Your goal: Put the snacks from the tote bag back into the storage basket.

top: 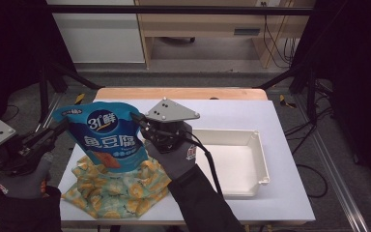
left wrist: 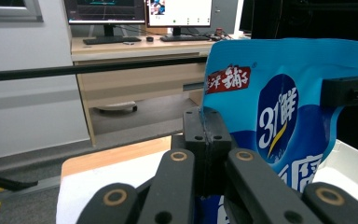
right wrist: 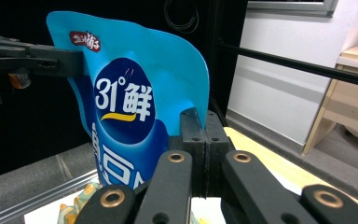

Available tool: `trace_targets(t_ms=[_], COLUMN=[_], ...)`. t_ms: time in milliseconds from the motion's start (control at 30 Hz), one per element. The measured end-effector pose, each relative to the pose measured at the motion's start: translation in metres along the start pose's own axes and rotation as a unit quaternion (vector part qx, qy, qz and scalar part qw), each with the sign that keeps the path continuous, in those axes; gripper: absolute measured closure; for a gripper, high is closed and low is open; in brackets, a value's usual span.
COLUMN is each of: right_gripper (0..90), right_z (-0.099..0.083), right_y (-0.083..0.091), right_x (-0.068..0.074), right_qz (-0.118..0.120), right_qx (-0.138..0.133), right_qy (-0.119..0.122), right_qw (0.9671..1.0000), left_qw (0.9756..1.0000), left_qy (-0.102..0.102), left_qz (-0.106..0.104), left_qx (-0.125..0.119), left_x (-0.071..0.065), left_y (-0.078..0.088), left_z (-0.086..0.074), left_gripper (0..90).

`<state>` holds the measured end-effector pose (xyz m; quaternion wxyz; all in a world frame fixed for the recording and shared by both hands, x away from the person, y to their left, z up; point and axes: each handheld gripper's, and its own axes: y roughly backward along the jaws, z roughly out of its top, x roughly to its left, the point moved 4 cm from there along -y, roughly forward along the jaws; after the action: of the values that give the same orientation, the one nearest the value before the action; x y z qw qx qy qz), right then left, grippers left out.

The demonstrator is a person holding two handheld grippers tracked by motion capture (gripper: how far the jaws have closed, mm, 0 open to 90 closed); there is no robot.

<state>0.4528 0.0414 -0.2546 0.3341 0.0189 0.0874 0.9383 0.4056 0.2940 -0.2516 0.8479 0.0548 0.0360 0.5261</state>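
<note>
So the white table (top: 290, 193) takes up most of the high view, with a shallow white tray (top: 258, 159) sitting on its right half and a yellow patterned cloth (top: 111, 193) spread out near the front left edge. Up in the air above that cloth is the blue snack pouch (top: 107, 137), held upright and facing the camera, clear of the table as far as I can tell. It's pinched from both sides: the left gripper (top: 60, 126) has its jaws clamped on the pouch's left edge near the top, and the right gripper (top: 139, 121) is closed tight on the right edge, also near the top. In the left gripper view you can see the thin edge of the pouch (left wrist: 279, 121) squeezed between the two black jaws, and it's the same story in the right gripper view, with the pouch (right wrist: 130, 102) sandwiched flat. My guess is the two-sided grip near the top keeps the floppy bag from sagging or spinning, so it hangs straight. With the tray empty and right next door, I'd bet that's where the pouch is headed, though that's just my read.
</note>
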Motion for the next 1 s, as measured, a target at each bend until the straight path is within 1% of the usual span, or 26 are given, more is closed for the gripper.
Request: trace_targets(t_ms=[333,533,1000], right_gripper=[90.0,90.0,90.0], right_z=[0.011,0.012,0.014], right_y=[0.017,0.027,0.051], right_x=[-0.009,-0.015,-0.030], right_qz=[-0.012,-0.015,-0.030], right_qx=[-0.006,-0.007,-0.009], right_qy=[0.005,0.004,0.006], right_qw=[0.9999,0.9999,0.9995], left_qw=[0.9999,0.9998,0.9992], left_qy=[-0.006,-0.008,-0.013], left_qz=[-0.010,-0.018,-0.036], left_qx=[-0.006,-0.008,-0.010], left_x=[-0.015,-0.022,-0.044], left_y=[-0.006,-0.011,-0.025], left_z=[0.013,0.016,0.022], left_gripper=[90.0,90.0,90.0])
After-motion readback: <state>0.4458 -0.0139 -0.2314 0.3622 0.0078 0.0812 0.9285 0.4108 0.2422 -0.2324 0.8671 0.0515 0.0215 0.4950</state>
